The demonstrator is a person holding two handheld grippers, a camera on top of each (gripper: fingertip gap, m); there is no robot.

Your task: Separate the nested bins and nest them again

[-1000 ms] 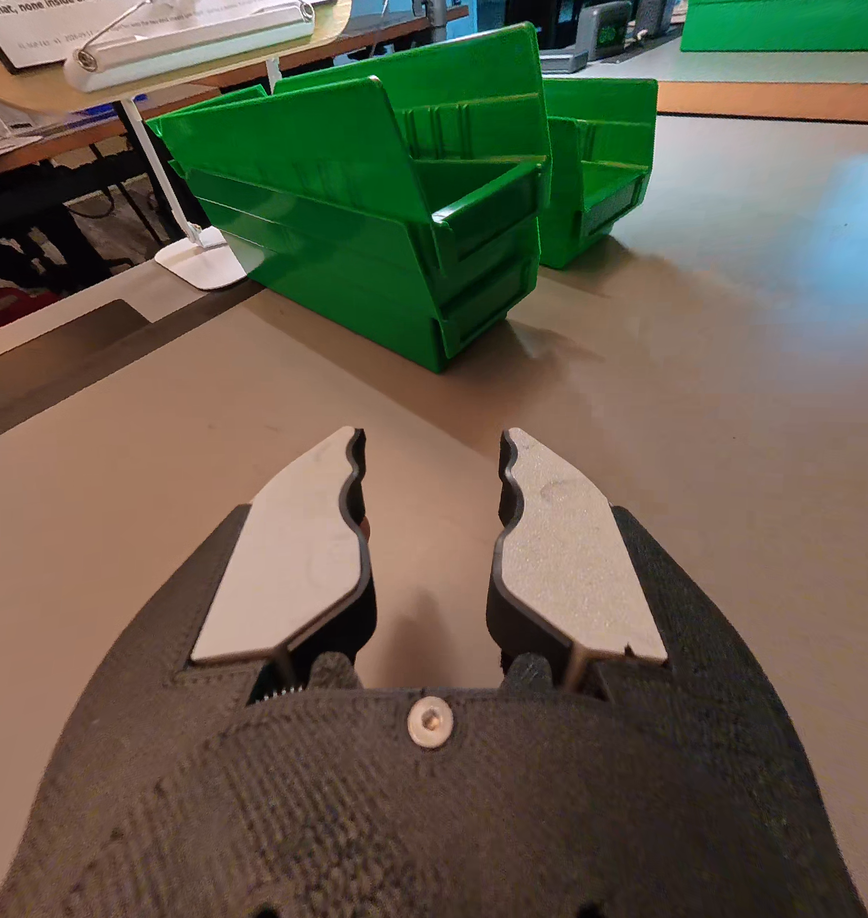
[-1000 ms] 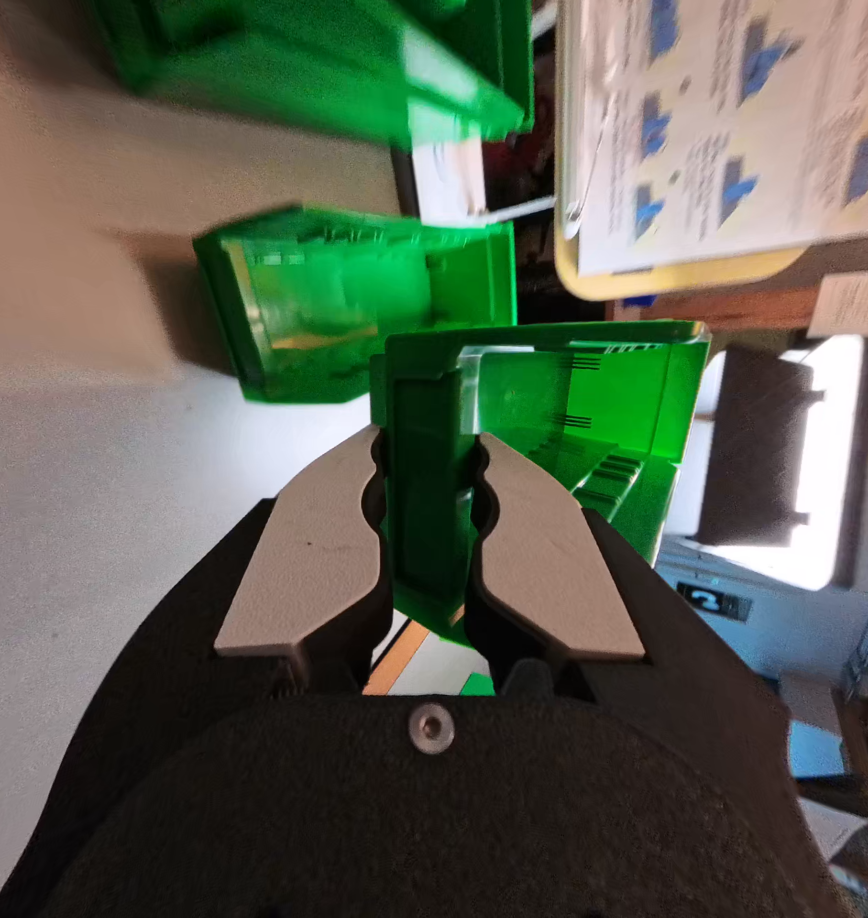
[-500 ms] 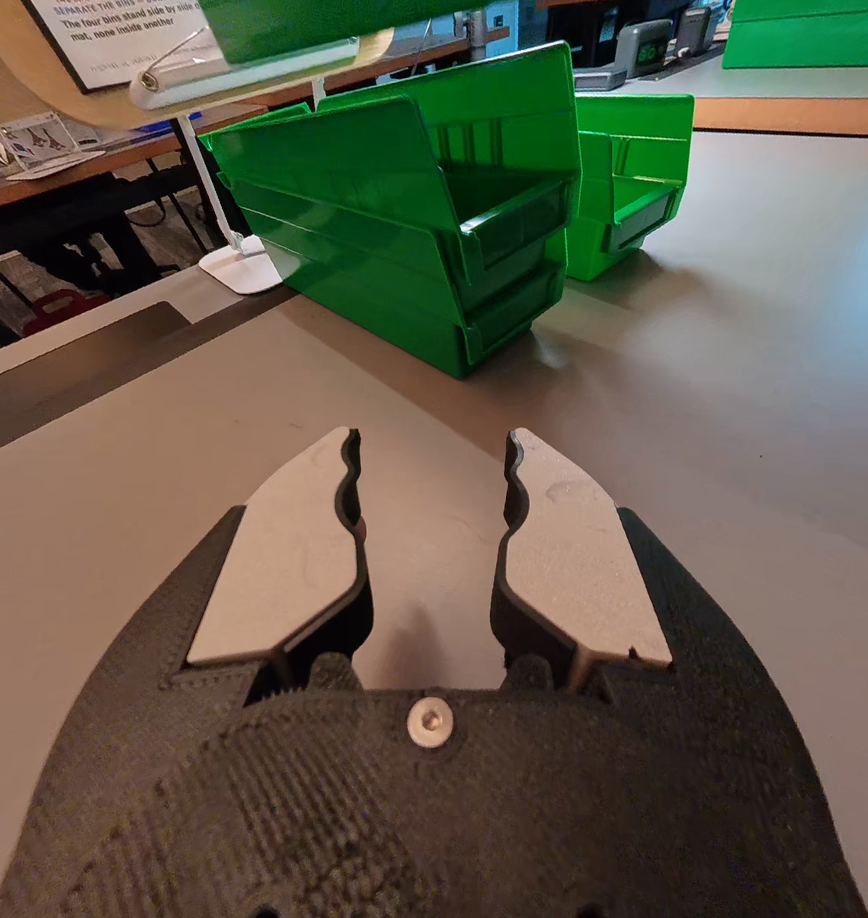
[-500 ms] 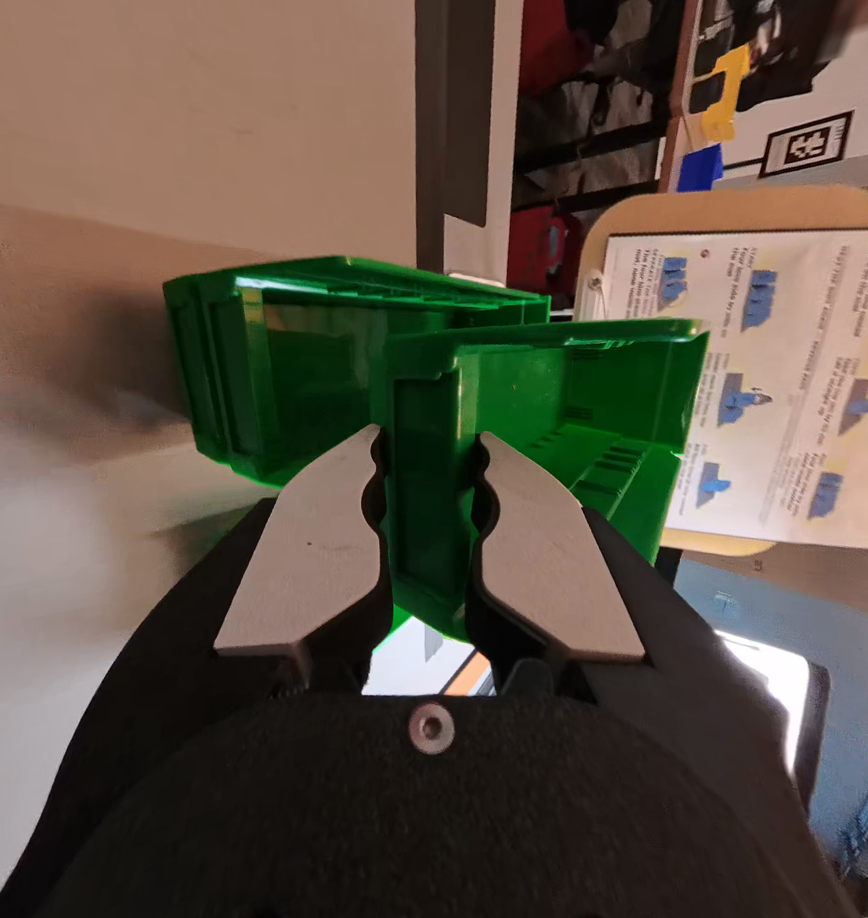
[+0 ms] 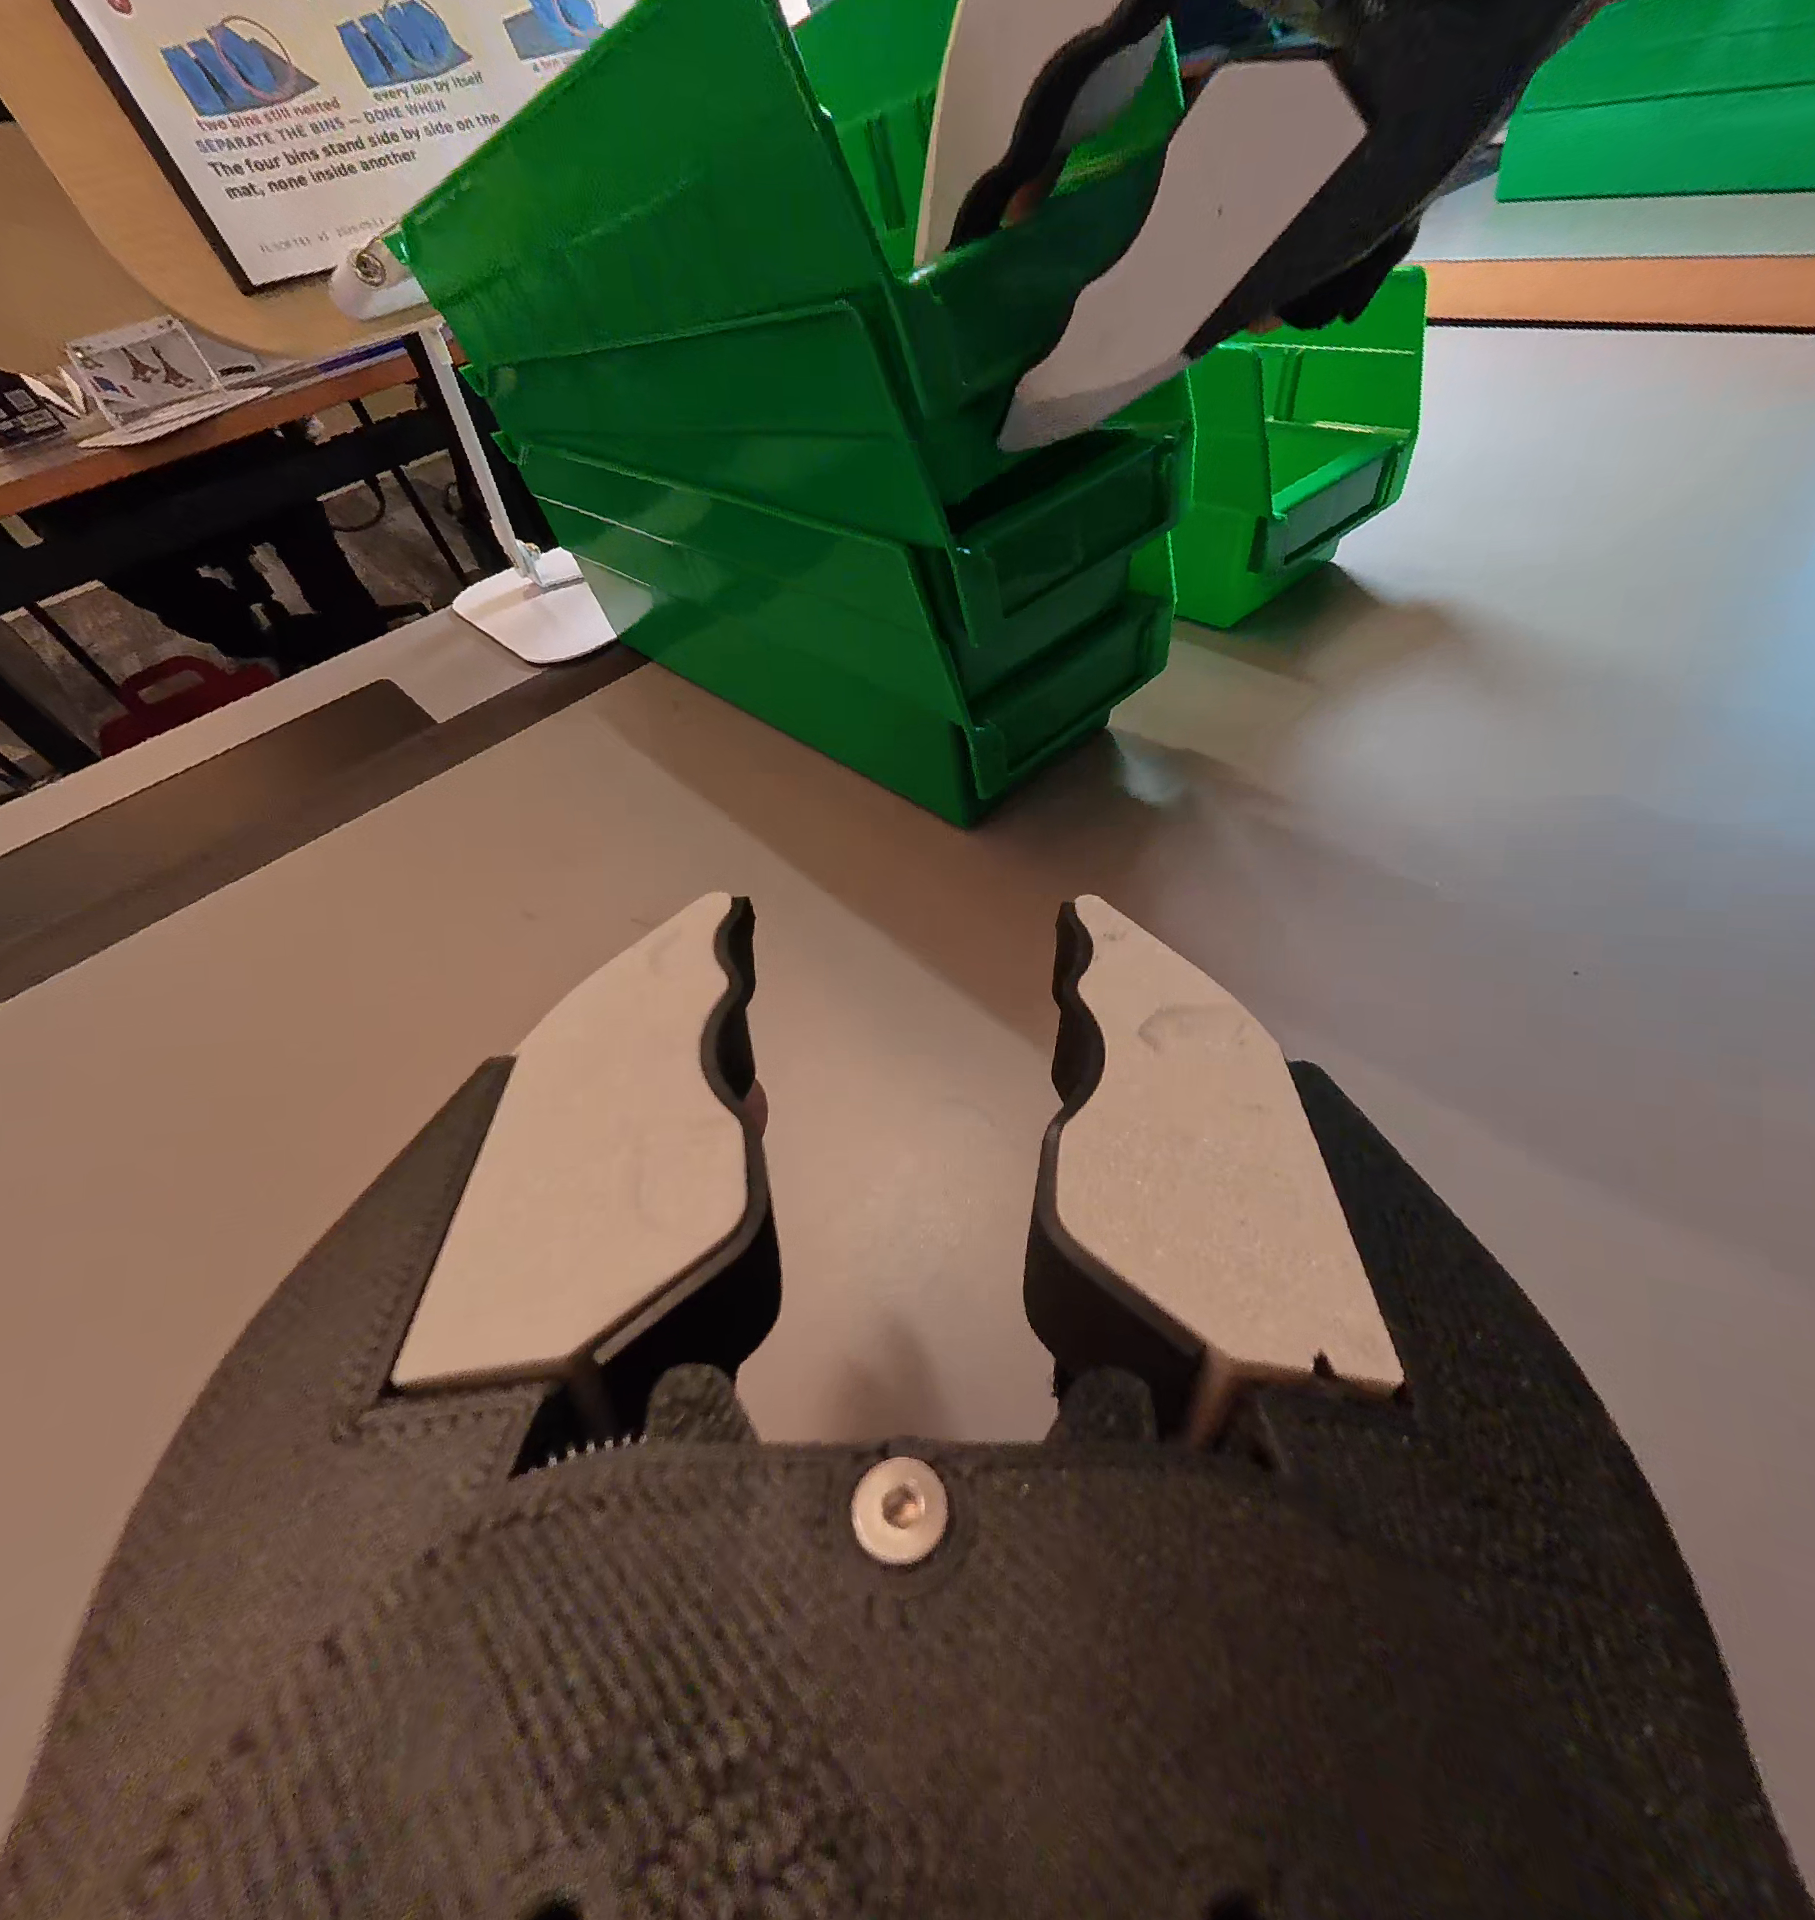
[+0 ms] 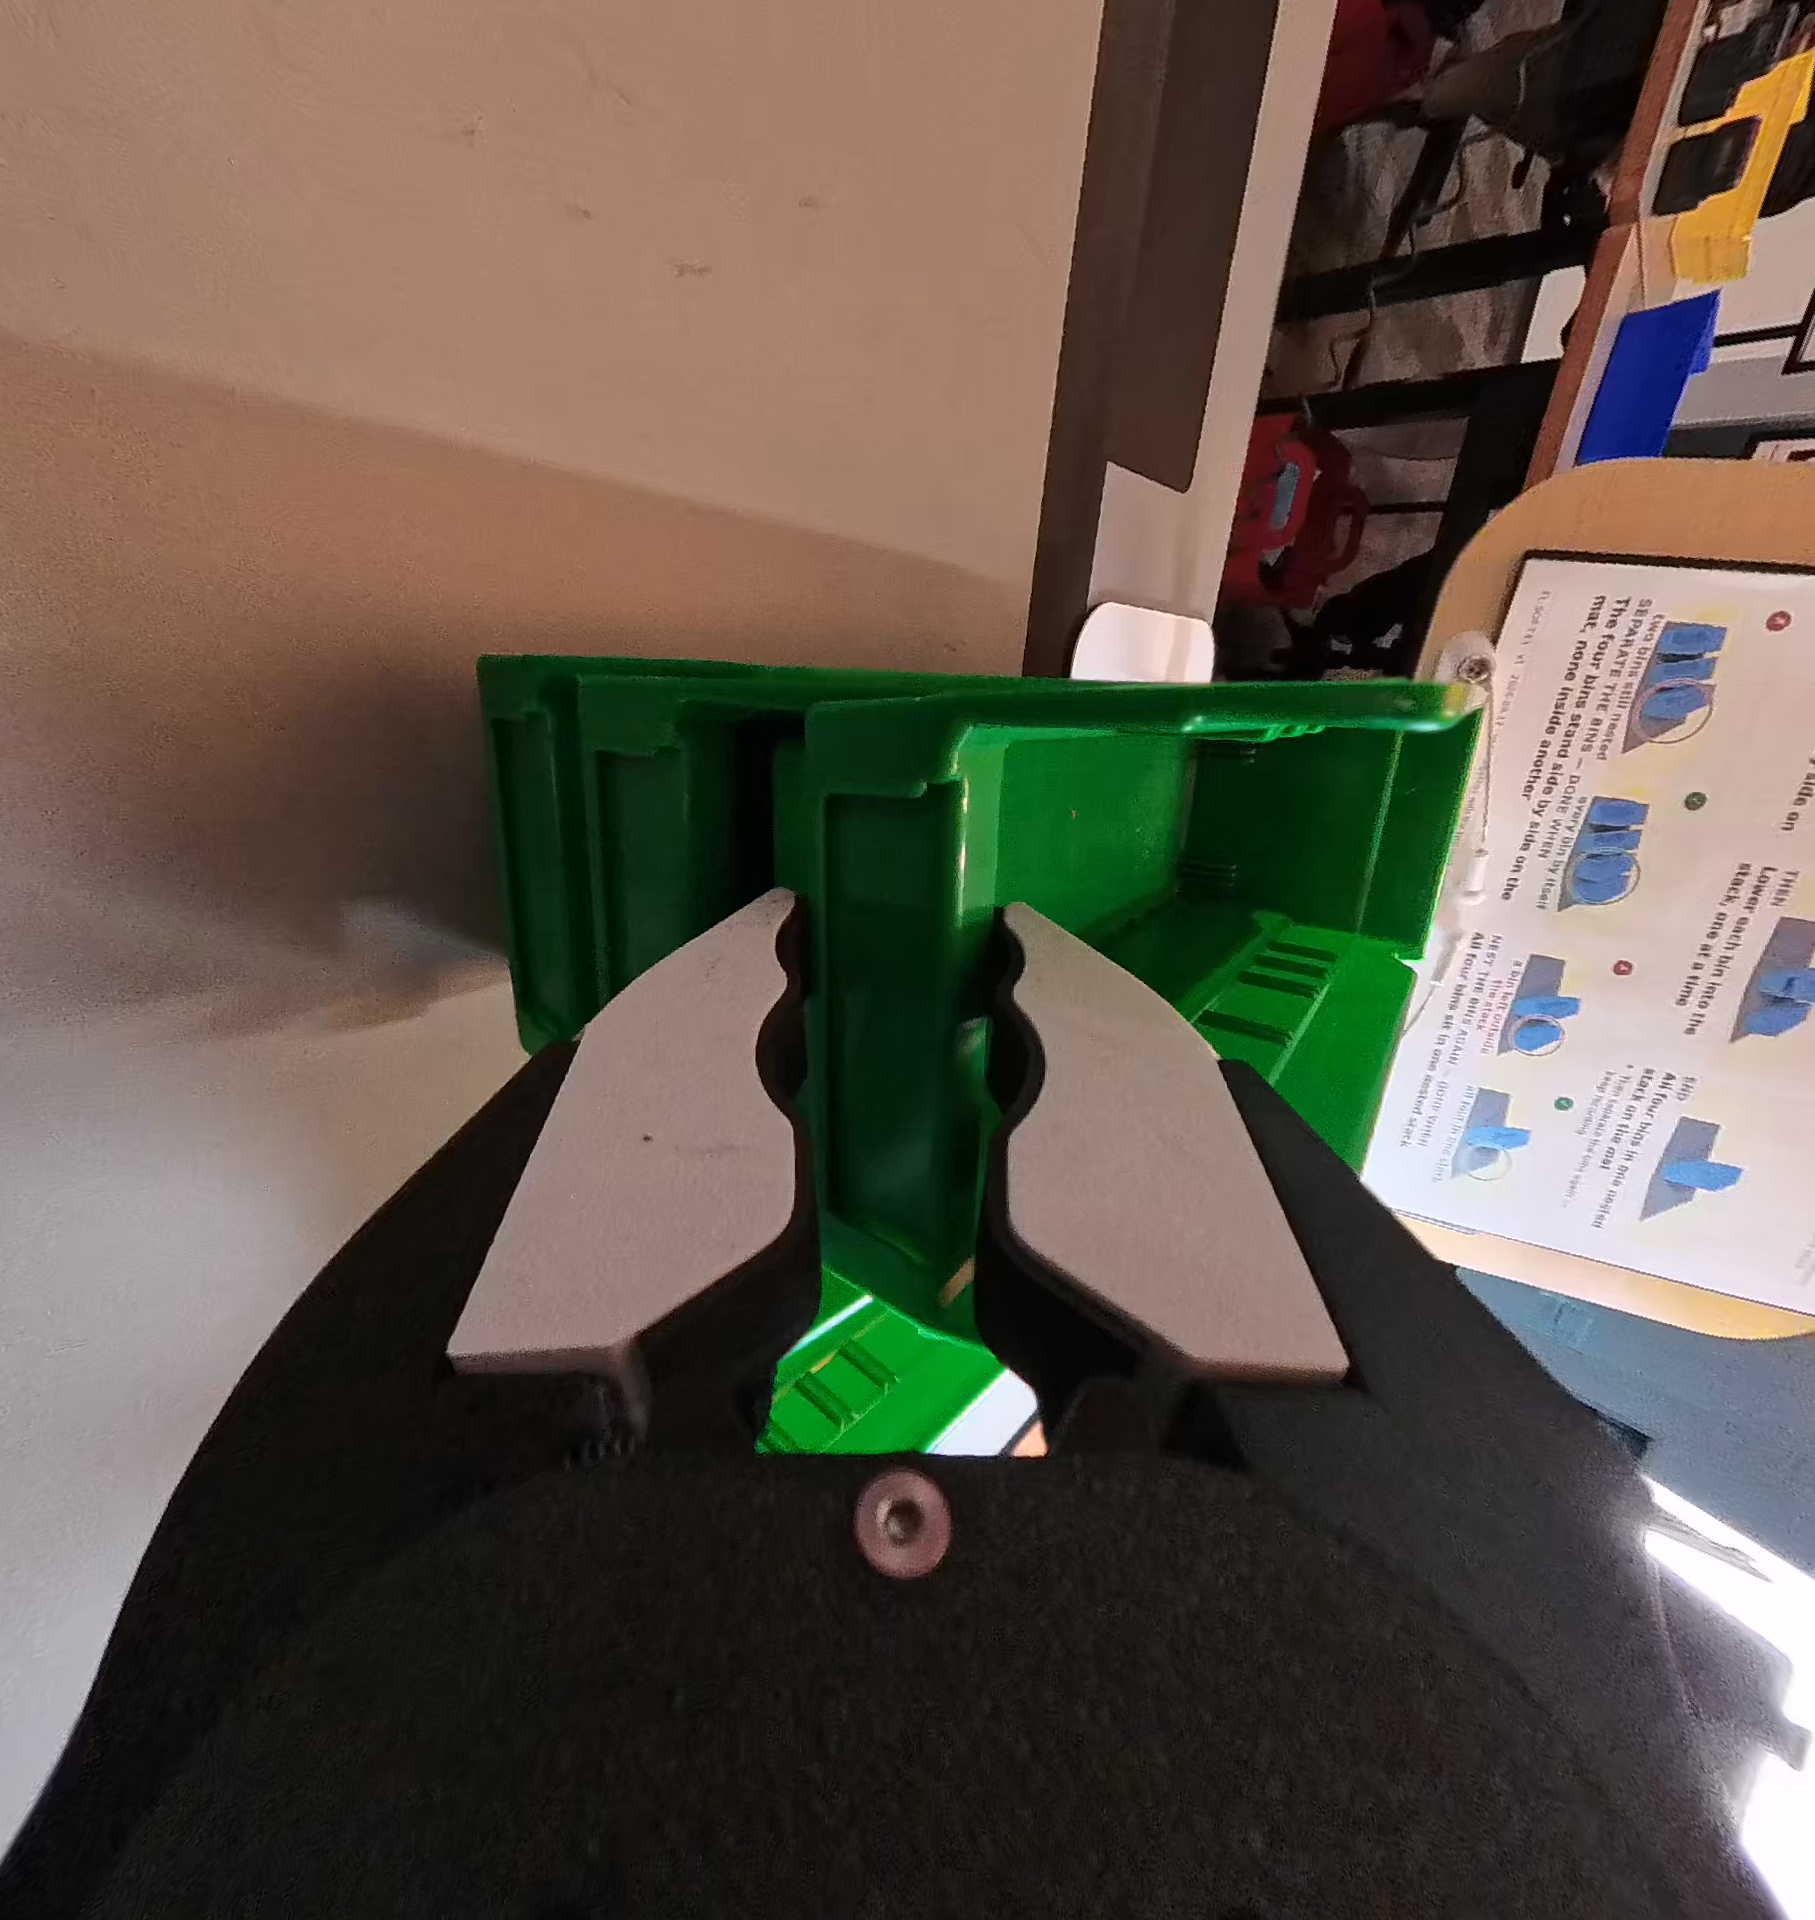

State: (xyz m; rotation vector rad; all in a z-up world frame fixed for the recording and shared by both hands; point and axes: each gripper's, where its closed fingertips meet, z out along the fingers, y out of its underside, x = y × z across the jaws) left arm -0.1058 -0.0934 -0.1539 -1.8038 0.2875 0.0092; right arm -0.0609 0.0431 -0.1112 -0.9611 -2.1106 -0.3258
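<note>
Nearest in the left wrist view, the left gripper (image 5: 903,925) hangs over the grey table mat (image 5: 259,1143) with its grey-faced fingers spread apart and nothing between them. Beyond it, two green plastic bins (image 5: 861,623) sit nested on the mat. The right gripper (image 5: 1064,213) is clamped on the front lip of a third green plastic bin (image 5: 674,229), tilted and sitting partly inside that stack. A fourth green bin (image 5: 1308,457) stands just behind. Farther off, an instruction sheet on a stand (image 5: 290,135) rises beside them.
</note>
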